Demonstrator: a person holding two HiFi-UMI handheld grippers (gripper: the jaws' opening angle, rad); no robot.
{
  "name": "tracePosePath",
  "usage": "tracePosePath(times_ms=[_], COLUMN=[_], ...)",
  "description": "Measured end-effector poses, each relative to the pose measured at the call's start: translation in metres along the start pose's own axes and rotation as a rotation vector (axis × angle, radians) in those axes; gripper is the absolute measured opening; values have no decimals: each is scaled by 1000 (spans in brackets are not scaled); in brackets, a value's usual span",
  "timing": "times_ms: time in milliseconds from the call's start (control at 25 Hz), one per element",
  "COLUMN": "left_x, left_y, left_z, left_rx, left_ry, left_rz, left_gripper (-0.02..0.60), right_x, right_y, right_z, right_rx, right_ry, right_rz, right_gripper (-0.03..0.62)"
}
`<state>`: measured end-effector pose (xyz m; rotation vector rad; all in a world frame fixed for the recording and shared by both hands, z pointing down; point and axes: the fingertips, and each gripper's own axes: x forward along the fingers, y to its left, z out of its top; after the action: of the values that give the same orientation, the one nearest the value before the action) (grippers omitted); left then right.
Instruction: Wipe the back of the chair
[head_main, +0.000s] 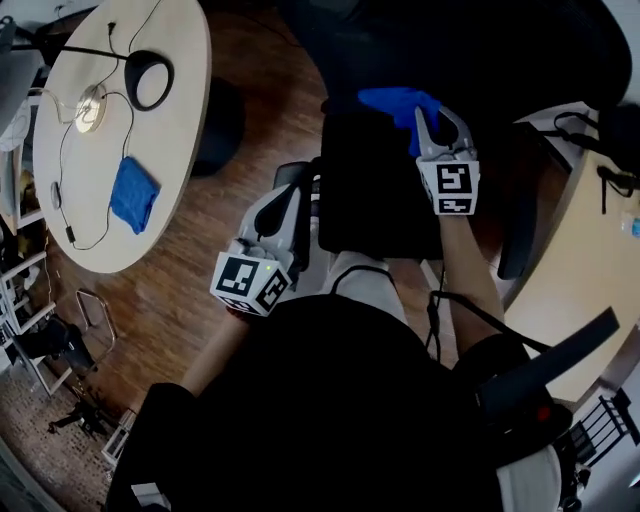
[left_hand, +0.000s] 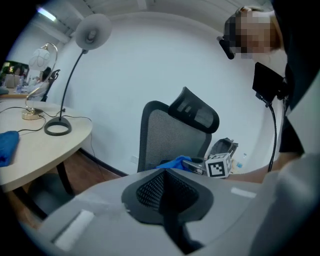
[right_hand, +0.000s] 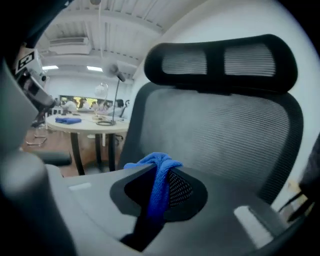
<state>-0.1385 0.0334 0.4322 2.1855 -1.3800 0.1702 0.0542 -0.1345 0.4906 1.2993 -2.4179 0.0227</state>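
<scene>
Clamping bunched blue cloth (right_hand: 159, 186), right gripper (head_main: 437, 124) faces black mesh chair back (right_hand: 225, 131), upright, long axis vertical. Left gripper (left_hand: 165, 175) closed, empty.

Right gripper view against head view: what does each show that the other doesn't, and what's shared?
Only the right gripper view: the chair face-on, its mesh and headrest clear, and the right gripper up close, jaws shut on the blue cloth. Only the head view: the person's right forearm, that gripper's marker cube, and a light table at right. Both: the held cloth, the chair, and the round table with a second blue cloth.
</scene>
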Motion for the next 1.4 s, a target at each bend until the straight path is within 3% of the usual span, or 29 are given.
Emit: tracePosePath(times_ms=[120,200,280,400,520,600,680,880,1040,1240,1400], left_x=[17,25,31,36,36,35,31,24,50,105,133], left_y=[-20,-30,-37,-43,-45,-43,-37,-28,-36,-58,-59], left_z=[-9,-12,-15,-22,-28,-29,-28,-35,-59,-99,-119], left_rx=[11,28,38,35,41,42,31,31,72,45,83], left_ry=[36,61,75,92,101,95,89,77,57,11,9], left_rz=[-38,-45,-46,-33,-20,-3,23,41,-22,-136,-163], left_gripper=[6,6,6,6,6,6,6,6,6,6,6], right_x=[-48,-76,-93,-88,-64,-54,-49,-12,18,49,66], right_y=[-77,-127,-166,-196,-197,-197,-191,-133,-90,-31,16], right_z=[-65,-91,-107,-130,-141,-139,-136,-125,-115,-99,-87], right_rx=[-3,-1,1,-29,-66,-76,-66,-89,-74,-100,-103], right_ry=[151,211,245,299,312,297,271,211,156,121,106], right_rz=[-172,-303,-381,-380,-323,-335,-350,-255,-211,-89,19], right_gripper=[40,41,41,41,41,41,40,41,41,41,41])
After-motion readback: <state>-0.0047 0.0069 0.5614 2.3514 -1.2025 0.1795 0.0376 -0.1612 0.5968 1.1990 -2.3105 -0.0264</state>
